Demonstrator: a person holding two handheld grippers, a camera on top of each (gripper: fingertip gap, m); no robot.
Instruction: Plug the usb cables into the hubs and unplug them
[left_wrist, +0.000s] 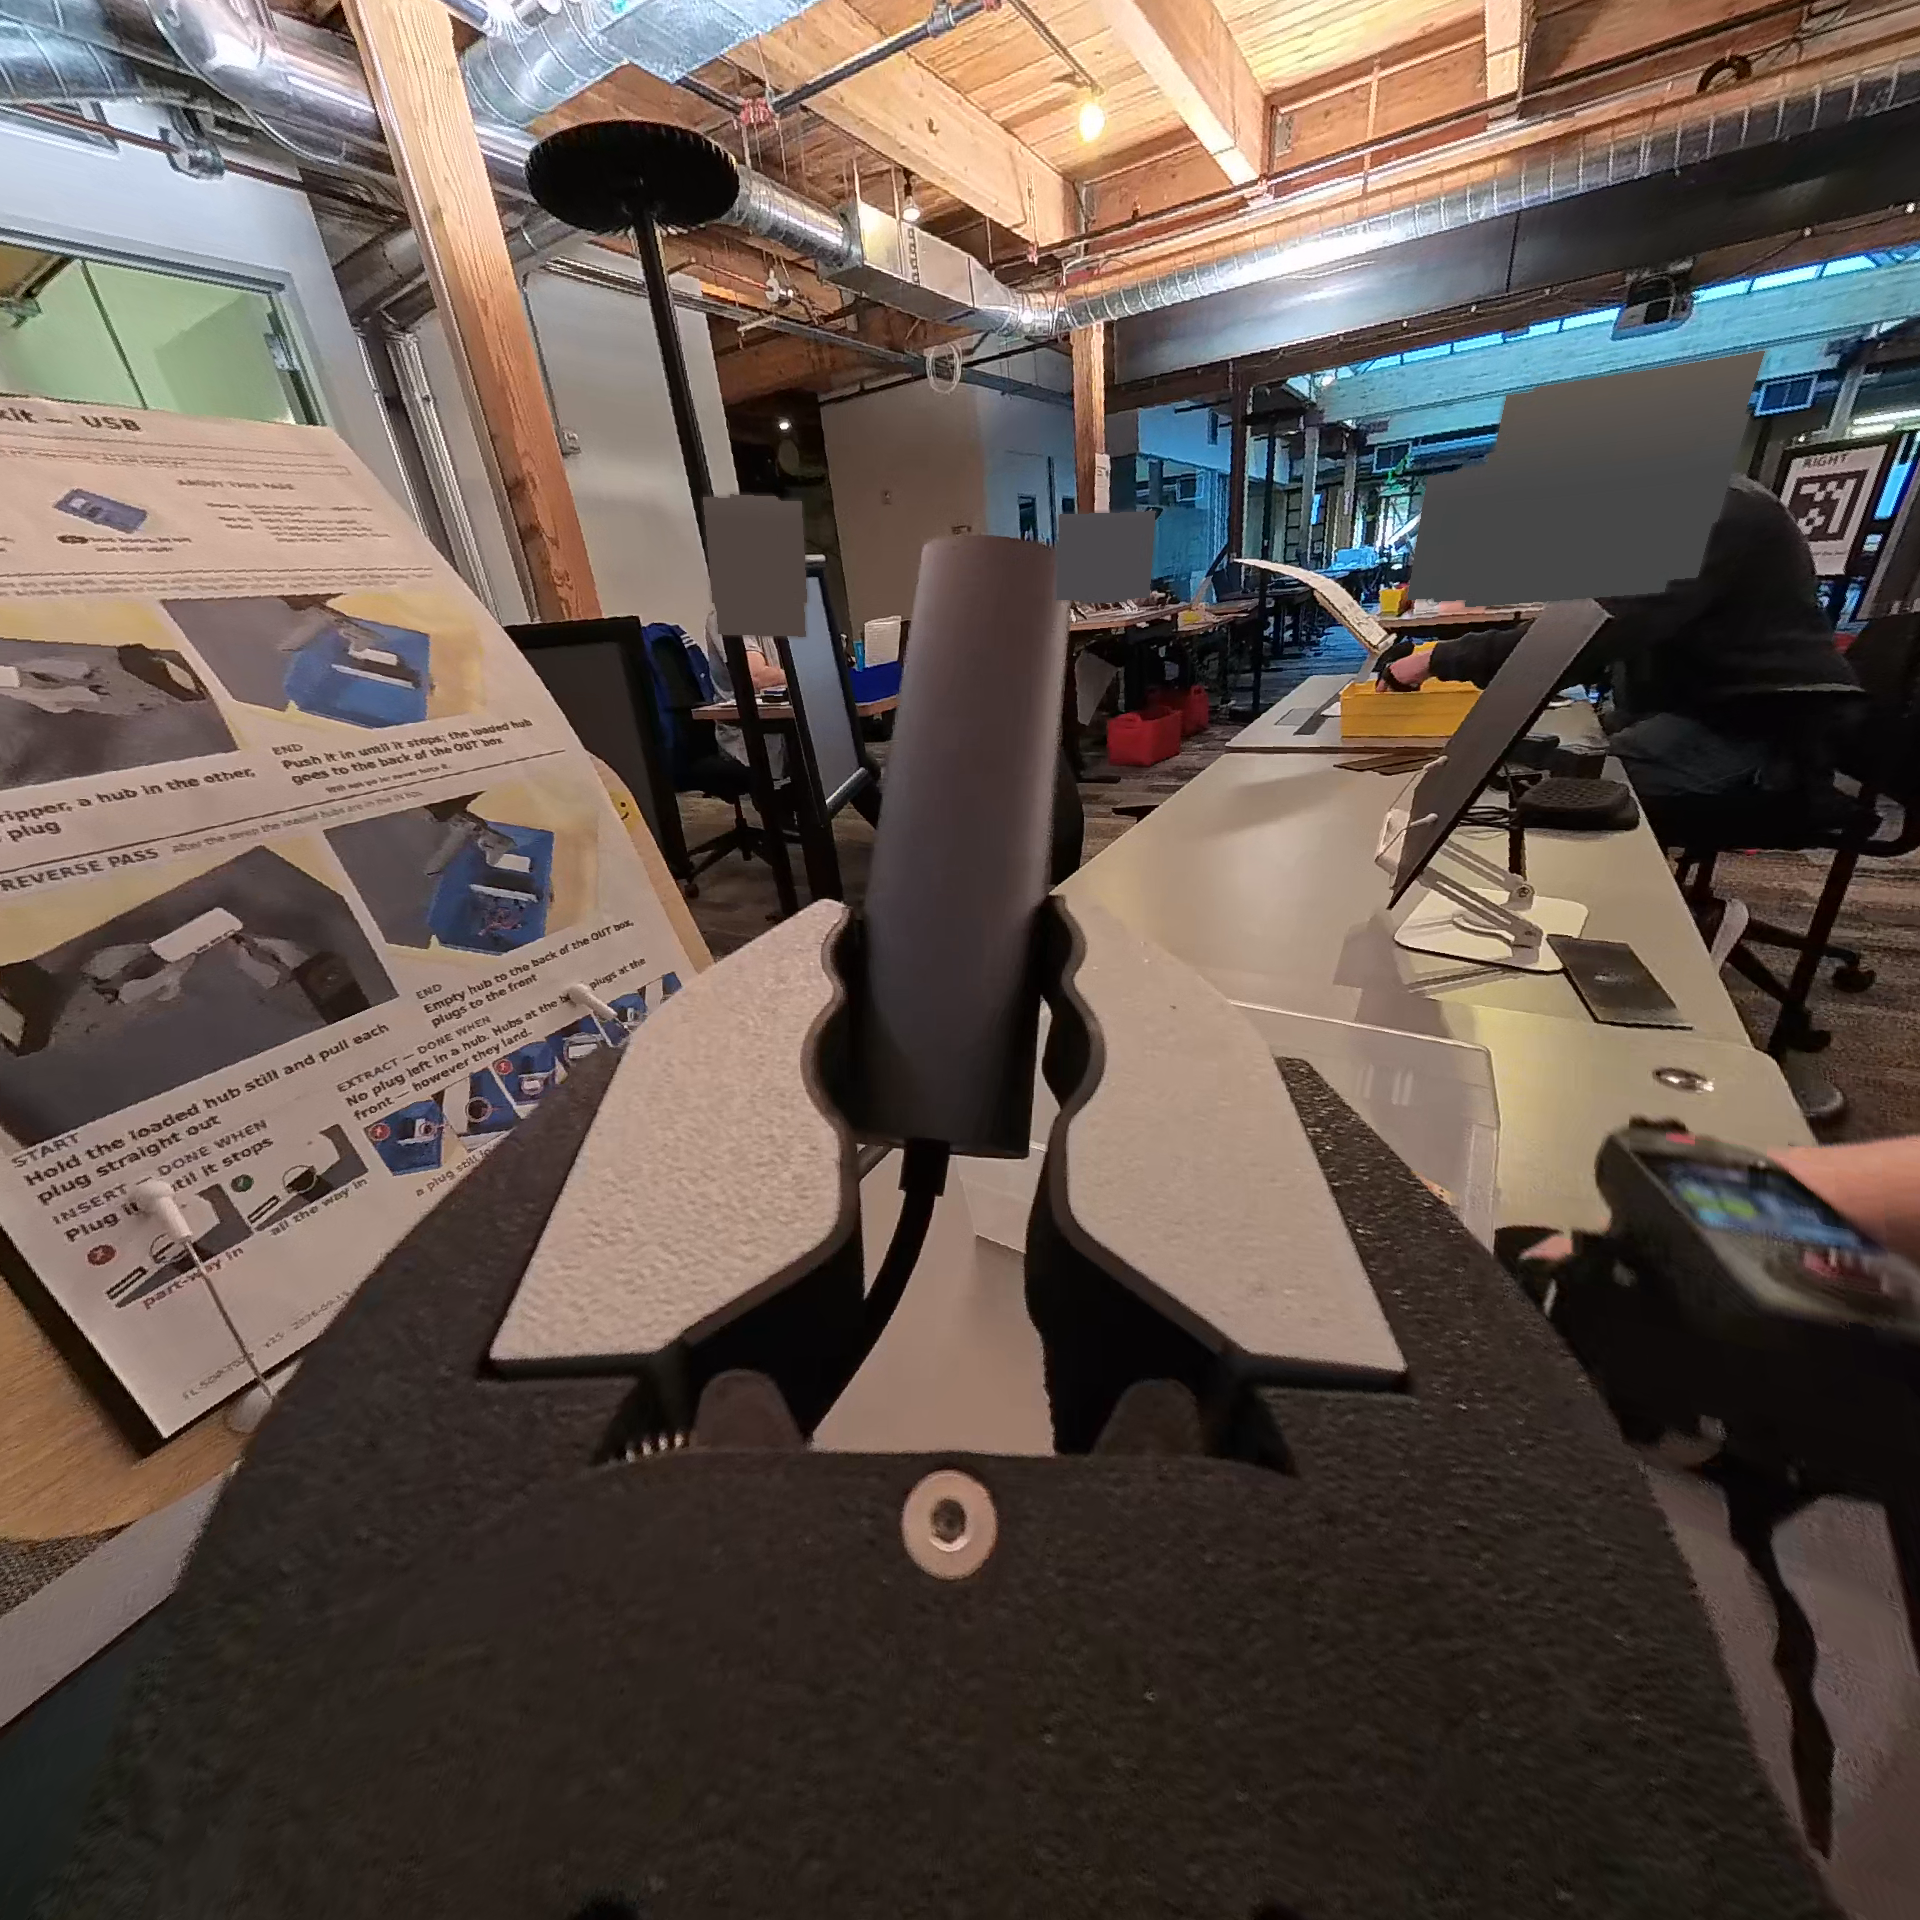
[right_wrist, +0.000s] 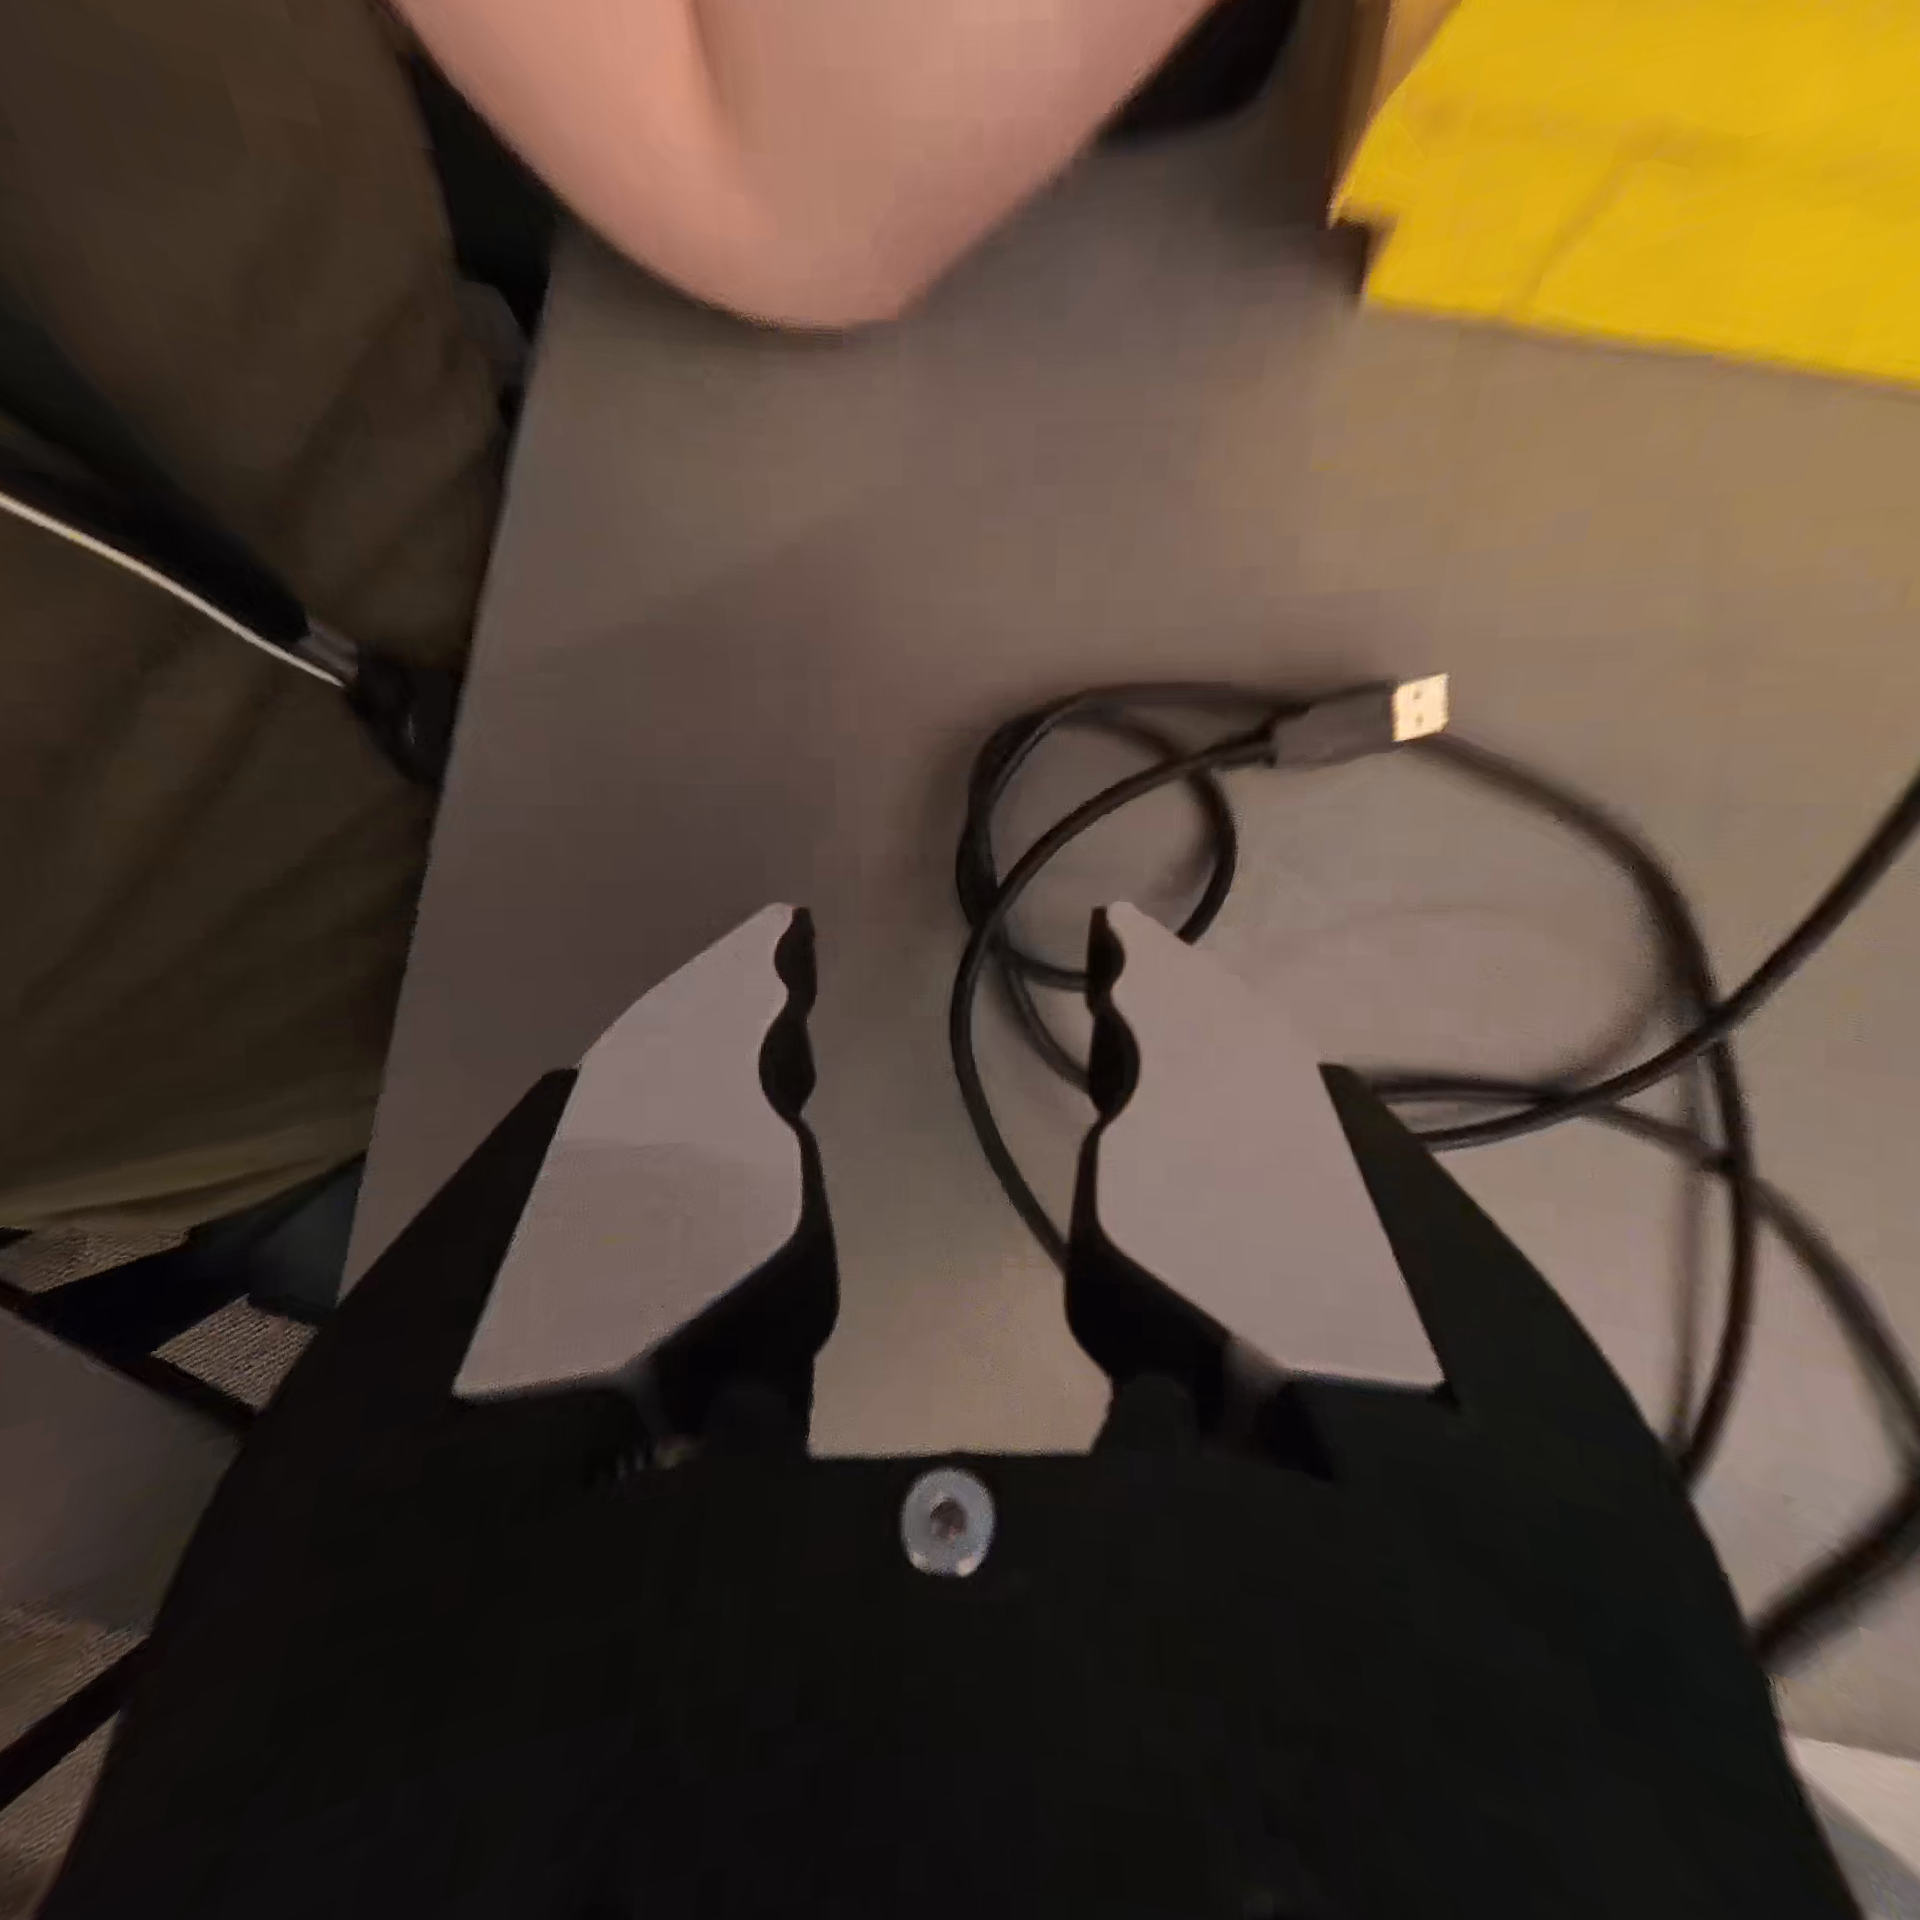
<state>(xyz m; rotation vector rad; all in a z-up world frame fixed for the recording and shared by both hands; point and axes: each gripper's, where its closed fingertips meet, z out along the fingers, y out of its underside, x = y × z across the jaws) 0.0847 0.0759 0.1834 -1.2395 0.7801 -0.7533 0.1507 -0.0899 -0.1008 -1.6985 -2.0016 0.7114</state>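
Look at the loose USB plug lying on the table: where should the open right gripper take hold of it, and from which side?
Probably grip the dark plastic housing just behind the metal tip, leaving that tip free. The plug lies flat, so bring the right gripper down from above, fingers on its two long sides.

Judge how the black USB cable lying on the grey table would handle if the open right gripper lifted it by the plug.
The black cable lies in loose loops, so it is probably floppy and would trail. Its plug looks rigid, likely a firmer hold.
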